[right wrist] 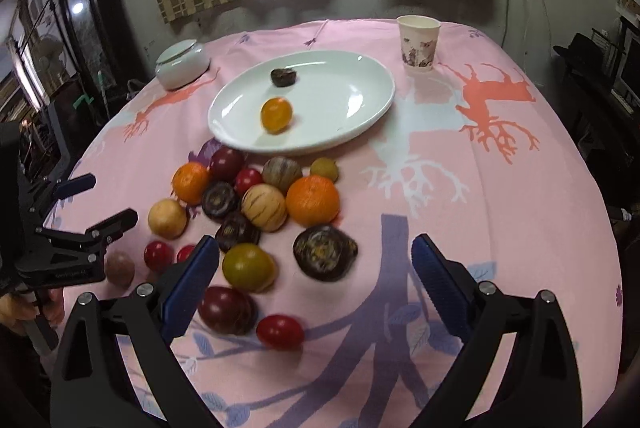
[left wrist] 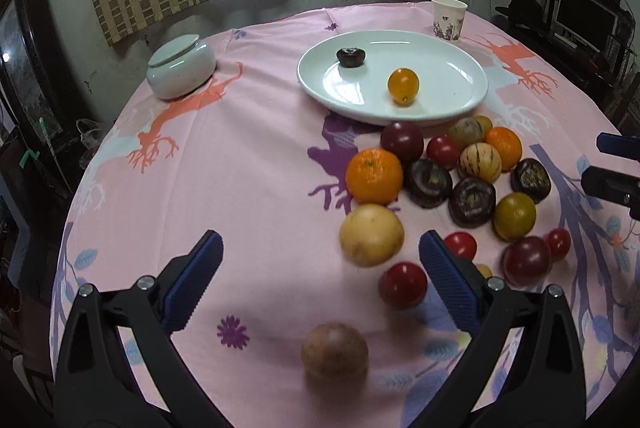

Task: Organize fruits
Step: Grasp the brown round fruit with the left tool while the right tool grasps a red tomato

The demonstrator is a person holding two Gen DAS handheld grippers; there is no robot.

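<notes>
Over the pink printed tablecloth (left wrist: pixel 248 156) in my left wrist view, my left gripper (left wrist: pixel 320 280) hangs spread wide, pinching nothing; a brown round fruit (left wrist: pixel 334 351) lies loose below its blue pads. The white oval plate (left wrist: pixel 460 100) holds a yellow-orange tomato (left wrist: pixel 403 86) and a dark purple fruit (left wrist: pixel 351 57), well apart. The heap of mixed fruits (left wrist: pixel 448 188) sits just beside the plate's near rim.

In my right wrist view, my right gripper (right wrist: pixel 316 276) also stands spread and empty above the cloth, with a dark mangosteen-like fruit (right wrist: pixel 325 253) lying between its fingers, untouched. A paper cup (right wrist: pixel 418 43) stands beyond the plate.
</notes>
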